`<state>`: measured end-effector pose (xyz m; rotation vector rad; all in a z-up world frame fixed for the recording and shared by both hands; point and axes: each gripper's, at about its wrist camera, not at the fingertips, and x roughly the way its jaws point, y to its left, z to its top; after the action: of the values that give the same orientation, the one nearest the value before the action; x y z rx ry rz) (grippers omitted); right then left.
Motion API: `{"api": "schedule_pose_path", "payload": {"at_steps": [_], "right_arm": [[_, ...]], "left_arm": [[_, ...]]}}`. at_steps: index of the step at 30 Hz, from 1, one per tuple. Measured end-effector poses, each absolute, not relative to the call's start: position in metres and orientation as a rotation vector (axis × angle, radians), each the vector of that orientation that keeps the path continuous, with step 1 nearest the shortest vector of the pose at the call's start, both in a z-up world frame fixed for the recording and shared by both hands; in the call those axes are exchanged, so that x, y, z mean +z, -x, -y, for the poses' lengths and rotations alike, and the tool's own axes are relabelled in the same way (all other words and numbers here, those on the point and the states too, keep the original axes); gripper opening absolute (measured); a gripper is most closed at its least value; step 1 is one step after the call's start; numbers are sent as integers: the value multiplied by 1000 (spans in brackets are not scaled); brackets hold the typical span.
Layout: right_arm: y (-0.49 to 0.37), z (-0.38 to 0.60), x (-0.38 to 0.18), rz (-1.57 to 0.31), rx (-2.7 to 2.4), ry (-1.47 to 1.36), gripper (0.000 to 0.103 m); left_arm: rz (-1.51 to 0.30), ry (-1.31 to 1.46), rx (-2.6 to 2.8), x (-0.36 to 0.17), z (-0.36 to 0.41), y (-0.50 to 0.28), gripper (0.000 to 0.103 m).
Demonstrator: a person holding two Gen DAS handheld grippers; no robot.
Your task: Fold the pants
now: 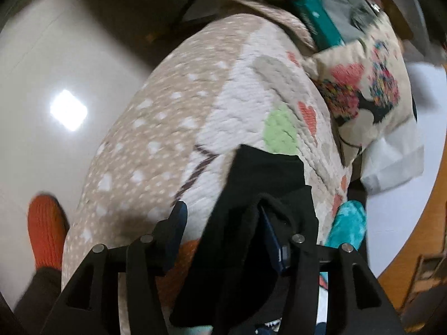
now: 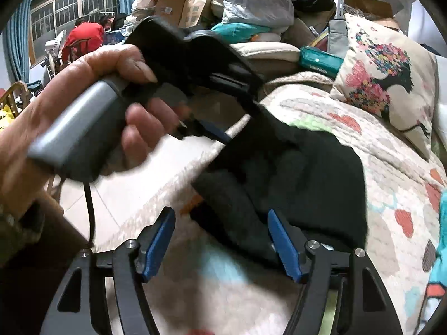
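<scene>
The black pants (image 1: 259, 184) lie bunched on a patterned quilt (image 1: 167, 128). My left gripper (image 1: 220, 215) is open, with the black cloth draped between and over its right finger. In the right wrist view the pants (image 2: 301, 173) lie as a dark heap on the quilt (image 2: 377, 153). My right gripper (image 2: 220, 220) is open just in front of the heap, its right finger at the cloth's edge. The left gripper and the hand holding it (image 2: 111, 111) reach in from the left, fingers buried in the cloth.
A printed cushion (image 1: 371, 83) and a teal box (image 1: 315, 19) lie at the far end of the quilt. A teal fluffy item (image 1: 349, 223) sits at the right. Glossy floor (image 1: 56, 83) and an orange slipper (image 1: 46, 229) lie left. Piled boxes and bags (image 2: 251, 2) stand behind.
</scene>
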<state>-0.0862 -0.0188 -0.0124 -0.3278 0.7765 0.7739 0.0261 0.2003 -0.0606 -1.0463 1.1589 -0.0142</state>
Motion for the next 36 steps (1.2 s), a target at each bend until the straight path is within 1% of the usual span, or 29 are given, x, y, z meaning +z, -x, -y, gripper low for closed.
{"api": "schedule_pose_path", "payload": {"at_steps": [4, 6, 10, 14, 20, 22, 25, 29, 31, 34, 36], "right_arm": [[87, 50, -9, -787, 728, 333, 74], [82, 67, -8, -796, 688, 324, 74], [66, 100, -3, -833, 616, 243, 74], [43, 120, 12, -822, 569, 144, 74], [9, 122, 18, -829, 515, 83, 74], [0, 112, 12, -865, 532, 70, 74], [-5, 99, -6, -906, 523, 77, 74], [-1, 98, -22, -918, 511, 107, 75], [-2, 103, -25, -925, 503, 103, 81], [-7, 108, -26, -935, 500, 84, 84], [-6, 108, -27, -935, 501, 83, 85]], "left_arm": [[-1172, 1173, -4, -73, -219, -10, 53], [-1178, 1196, 18, -77, -222, -5, 56], [-1174, 1216, 12, -80, -218, -6, 57], [-1144, 1293, 25, -83, -223, -3, 57], [-1157, 1399, 115, -98, -240, 13, 58], [-1154, 1407, 126, -100, -243, 14, 58], [-1077, 1427, 139, -92, -250, 19, 58], [-960, 1340, 133, -61, -251, 22, 58], [-922, 1282, 68, -46, -239, 20, 58], [-930, 1134, -27, -28, -208, 5, 58], [-996, 986, -12, -28, -184, -8, 58]]}}
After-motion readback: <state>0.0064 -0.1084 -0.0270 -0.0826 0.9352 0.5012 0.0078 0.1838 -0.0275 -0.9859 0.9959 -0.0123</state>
